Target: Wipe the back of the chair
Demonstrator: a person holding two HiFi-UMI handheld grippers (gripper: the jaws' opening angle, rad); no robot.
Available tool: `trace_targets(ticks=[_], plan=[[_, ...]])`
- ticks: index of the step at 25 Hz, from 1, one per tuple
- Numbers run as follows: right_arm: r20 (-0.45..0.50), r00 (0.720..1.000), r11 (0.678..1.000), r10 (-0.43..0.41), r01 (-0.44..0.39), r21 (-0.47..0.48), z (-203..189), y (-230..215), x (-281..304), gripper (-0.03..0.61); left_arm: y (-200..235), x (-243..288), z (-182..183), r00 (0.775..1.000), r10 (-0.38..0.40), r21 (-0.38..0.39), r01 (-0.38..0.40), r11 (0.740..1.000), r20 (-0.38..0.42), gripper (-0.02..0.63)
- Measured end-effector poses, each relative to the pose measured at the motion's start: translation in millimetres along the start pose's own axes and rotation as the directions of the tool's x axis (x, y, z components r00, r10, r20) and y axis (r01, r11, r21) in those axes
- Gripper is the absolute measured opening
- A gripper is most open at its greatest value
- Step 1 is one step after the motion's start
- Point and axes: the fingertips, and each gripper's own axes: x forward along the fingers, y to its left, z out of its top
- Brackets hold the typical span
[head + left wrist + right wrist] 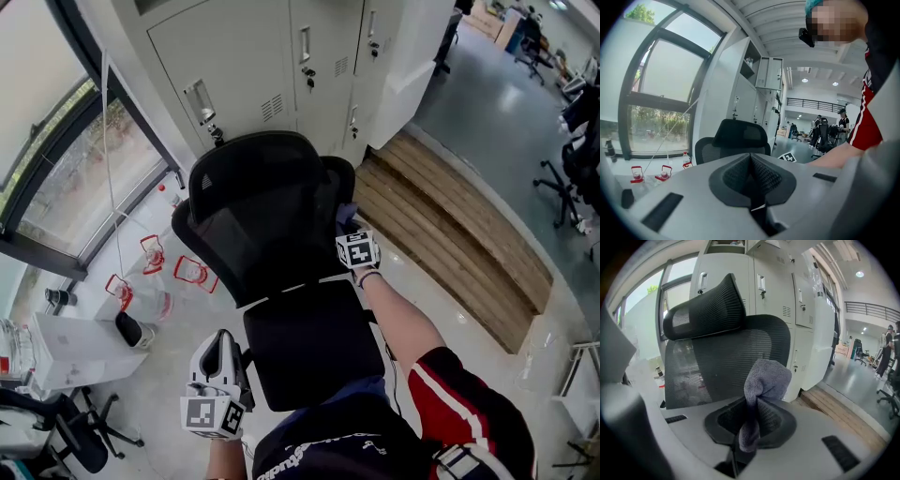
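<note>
Cloth (766, 378) sits pinched in right gripper (750, 422) fingers; left gripper (751, 179) fingers together.

This is an open-plan office. A row of grey metal lockers (309, 66) with keyed doors lines the wall beside a tall window (66, 159). A black mesh swivel chair (262, 216) stands on the polished grey floor (487, 103), and other chairs (565, 178) of the same kind sit farther off at the right. A low wooden platform (450, 225) runs past the end of the lockers. In the left gripper view the hall stretches back under ceiling lights (805, 80), with a railed mezzanine (811, 102) and people (843, 123) standing in the distance.
</note>
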Motion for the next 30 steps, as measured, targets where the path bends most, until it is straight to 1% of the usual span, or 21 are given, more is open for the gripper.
trace_targets(ticks=[6, 16, 21, 24, 30], plan=[[-0.004, 0.999, 0.998, 0.052, -0.052, -0.031, 6, 51, 16, 0.063, 25, -20, -4, 0.999, 0.048, -0.022, -0.048, 0.999, 0.009, 0.025], [0.007, 0.985, 0.982, 0.173, -0.172, -0.084, 21, 169, 37, 0.063, 69, -59, -15, 0.991, 0.129, -0.068, -0.128, 0.989, 0.019, 0.025], [-0.001, 0.961, 0.953, 0.275, -0.273, -0.131, 25, 249, 44, 0.063, 89, -80, -18, 0.984, 0.177, -0.088, -0.174, 0.981, 0.02, 0.025], [-0.005, 0.948, 0.937, 0.318, -0.315, -0.15, 29, 291, 48, 0.063, 101, -94, -21, 0.978, 0.204, -0.108, -0.199, 0.974, 0.033, 0.025], [-0.026, 0.911, 0.893, 0.411, -0.408, -0.189, 33, 373, 55, 0.063, 129, -125, -33, 0.959, 0.282, -0.146, -0.275, 0.95, 0.026, 0.025]])
